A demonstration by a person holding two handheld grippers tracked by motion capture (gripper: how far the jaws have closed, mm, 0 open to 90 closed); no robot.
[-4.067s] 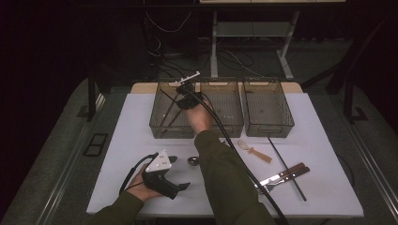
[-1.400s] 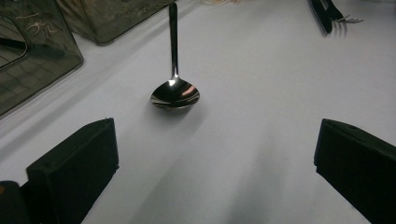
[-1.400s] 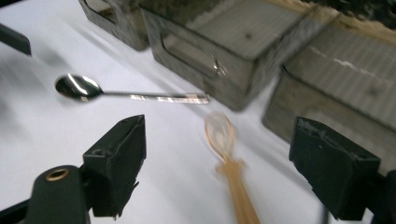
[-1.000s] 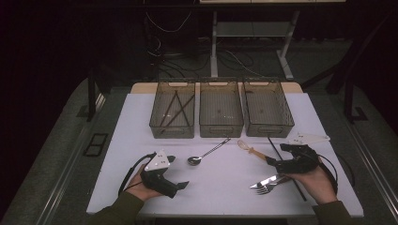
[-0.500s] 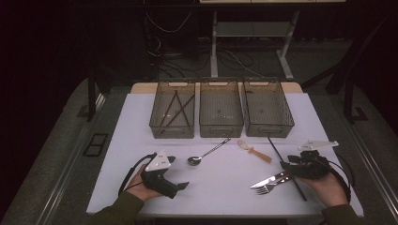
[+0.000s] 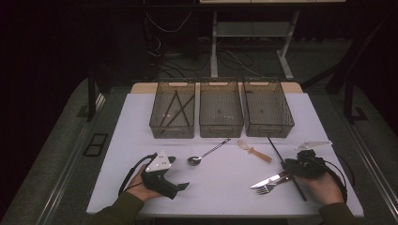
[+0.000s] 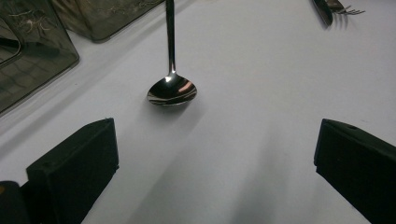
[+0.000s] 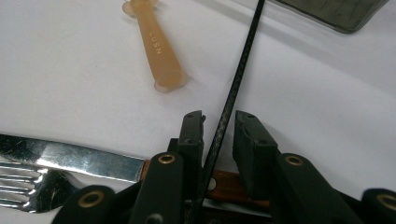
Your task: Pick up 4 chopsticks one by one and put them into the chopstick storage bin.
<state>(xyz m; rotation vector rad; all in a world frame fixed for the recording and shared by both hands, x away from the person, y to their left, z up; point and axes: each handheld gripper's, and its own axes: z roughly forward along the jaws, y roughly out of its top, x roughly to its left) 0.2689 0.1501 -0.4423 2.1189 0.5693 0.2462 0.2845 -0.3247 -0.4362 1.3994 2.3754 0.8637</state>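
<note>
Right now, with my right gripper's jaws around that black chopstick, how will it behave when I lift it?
The chopstick looks thin, straight and stiff, so it probably won't sag. It seems smooth and narrow, so it may slip or pivot between the right gripper jaws, which have just been closing. It crosses the knife, which it might nudge.

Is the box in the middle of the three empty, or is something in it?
Empty, as far as the high view shows: the middle box has a bare meshed floor, while the left box holds dark sticks crossing each other.
</note>
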